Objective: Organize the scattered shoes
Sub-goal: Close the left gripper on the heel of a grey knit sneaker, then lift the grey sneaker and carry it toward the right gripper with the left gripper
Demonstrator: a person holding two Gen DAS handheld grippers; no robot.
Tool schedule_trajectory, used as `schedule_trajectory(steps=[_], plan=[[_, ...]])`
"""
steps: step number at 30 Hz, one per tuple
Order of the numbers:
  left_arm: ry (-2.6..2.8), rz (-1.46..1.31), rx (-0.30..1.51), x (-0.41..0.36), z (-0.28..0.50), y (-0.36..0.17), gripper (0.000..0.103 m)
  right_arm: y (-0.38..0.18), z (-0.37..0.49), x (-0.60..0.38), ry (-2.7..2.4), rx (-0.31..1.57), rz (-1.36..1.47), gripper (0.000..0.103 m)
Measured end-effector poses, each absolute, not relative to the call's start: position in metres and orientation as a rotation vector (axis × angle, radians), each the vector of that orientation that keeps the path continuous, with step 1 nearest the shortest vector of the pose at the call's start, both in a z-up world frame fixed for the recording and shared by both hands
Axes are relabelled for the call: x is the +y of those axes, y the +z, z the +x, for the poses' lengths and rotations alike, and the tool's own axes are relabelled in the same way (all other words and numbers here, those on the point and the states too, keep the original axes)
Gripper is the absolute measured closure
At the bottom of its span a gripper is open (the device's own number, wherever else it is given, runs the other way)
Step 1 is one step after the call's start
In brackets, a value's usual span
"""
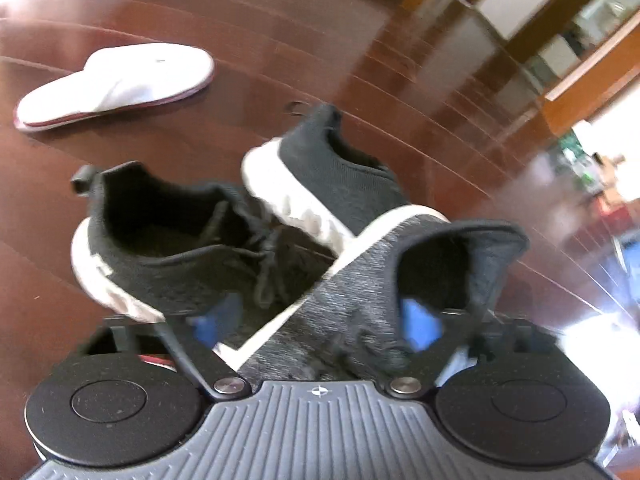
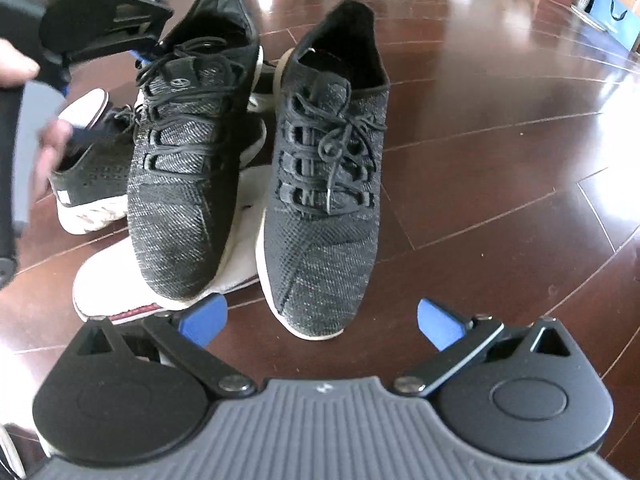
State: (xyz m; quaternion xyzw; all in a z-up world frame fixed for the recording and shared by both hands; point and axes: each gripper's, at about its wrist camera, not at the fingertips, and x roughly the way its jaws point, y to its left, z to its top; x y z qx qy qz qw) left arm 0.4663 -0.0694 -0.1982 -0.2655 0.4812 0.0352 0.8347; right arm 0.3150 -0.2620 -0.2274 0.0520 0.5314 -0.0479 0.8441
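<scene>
Left gripper (image 1: 316, 328): I have it clamped on the collar of the grey knit sneaker (image 1: 372, 280), blue pads either side of the opening; in the right wrist view it shows at the upper left, at that shoe's heel.
Right gripper (image 2: 320, 322): jaws wide, holding nothing, hovering just short of the toes of both grey shoes.
Held sneaker (image 2: 188, 152): tilted, its toe resting on a white slipper (image 2: 120, 280) rather than flat on the floor.
Its mate (image 2: 324, 196): the other grey sneaker stands flat on the floor, just beside it, toe toward me.
Behind: two black sneakers with white soles (image 1: 176, 248) (image 1: 332, 176), close together and touching the held shoe's side.
Risk, as I judge it: a one-edge hold on soft knit may let the shoe swing or slip; loose laces could snag; dragging it may shift the slipper or nudge the black pair.
Farther slipper (image 1: 116, 84): well apart, alone.
Open room: bare wooden floor (image 2: 500, 152) to the right of the pair is clear; the left side is crowded.
Edges: boxes and bags far back; no wall near.
</scene>
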Motion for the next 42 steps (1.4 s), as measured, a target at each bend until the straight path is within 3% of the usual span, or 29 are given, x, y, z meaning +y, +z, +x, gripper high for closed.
schedule_trajectory(steps=[1,7,12,32,42], plan=[[0.059,-0.559,1.017,-0.071,0.467,-0.196,0.065,-0.228,0.315,-0.262,-0.104,1.125,0.112,0.0],[0.007,-0.528,1.034,-0.075,0.464,-0.184,0.086,-0.228,0.308,-0.265,-0.114,1.138,0.124,0.0],[-0.035,-0.493,1.045,-0.069,0.459,-0.174,0.094,-0.221,0.304,-0.266,-0.115,1.135,0.116,0.0],[-0.169,-0.425,1.064,-0.056,0.38,-0.124,0.099,-0.175,0.231,-0.282,-0.105,1.141,0.113,0.0],[-0.315,-0.361,1.182,-0.077,0.272,-0.122,0.099,-0.146,0.162,-0.287,-0.09,1.129,0.157,0.0]])
